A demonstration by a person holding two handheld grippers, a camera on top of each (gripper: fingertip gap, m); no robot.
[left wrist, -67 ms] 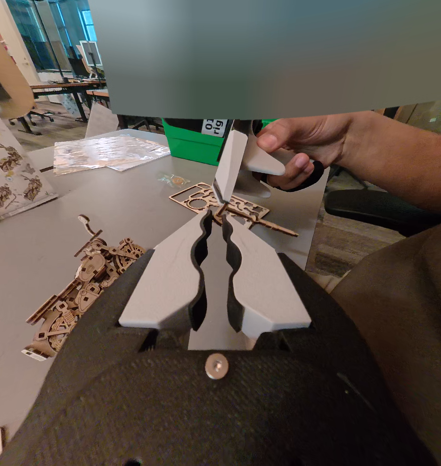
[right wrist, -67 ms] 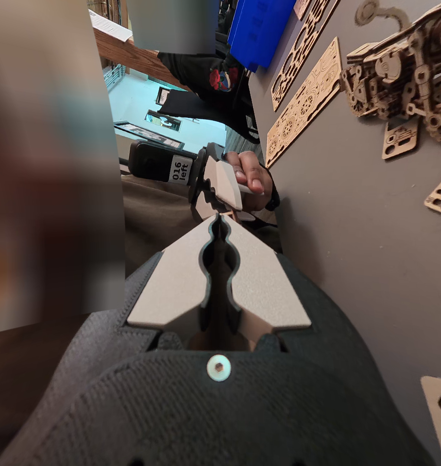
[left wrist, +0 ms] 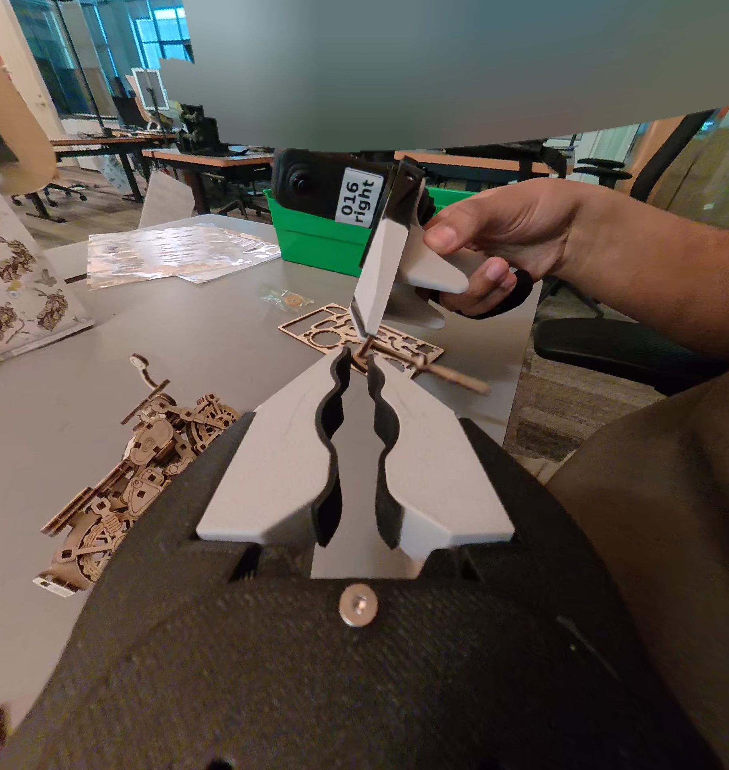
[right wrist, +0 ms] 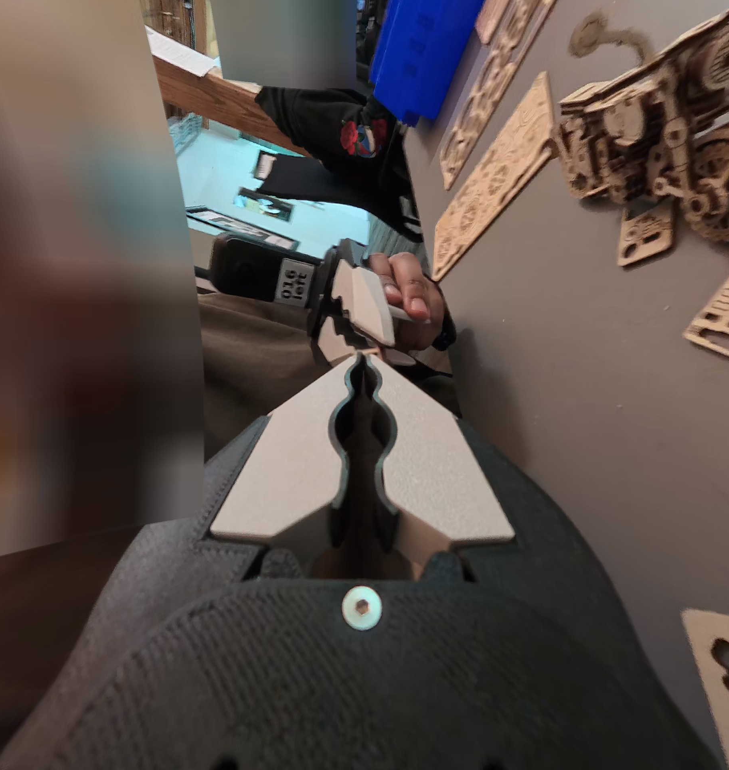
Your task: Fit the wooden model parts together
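Note:
A thin wooden stick part (left wrist: 442,372) hangs in the air off the table's edge. My left gripper (left wrist: 358,356) has its jaws a narrow gap apart, with the stick's near end between the tips. My right gripper (left wrist: 365,329) comes down from above, shut on a small wooden piece (left wrist: 365,343) that meets that end. In the right wrist view my right gripper (right wrist: 360,359) is almost closed, and the left gripper's fingers (right wrist: 367,308) sit just beyond its tips. A part-built wooden motorcycle model (left wrist: 146,458) lies on the grey table (left wrist: 188,354).
A punched-out wooden parts sheet (left wrist: 325,333) lies behind the grippers. A green bin (left wrist: 313,246), foil sheets (left wrist: 175,254) and a small bag (left wrist: 288,300) lie farther back. More part sheets (right wrist: 492,175) and a blue bin (right wrist: 417,54) show in the right wrist view. Left and right tips are no more than a few centimetres apart.
The right wrist view has shifted slightly and the table objects in it now blur. Both grippers keep the same hold and place.

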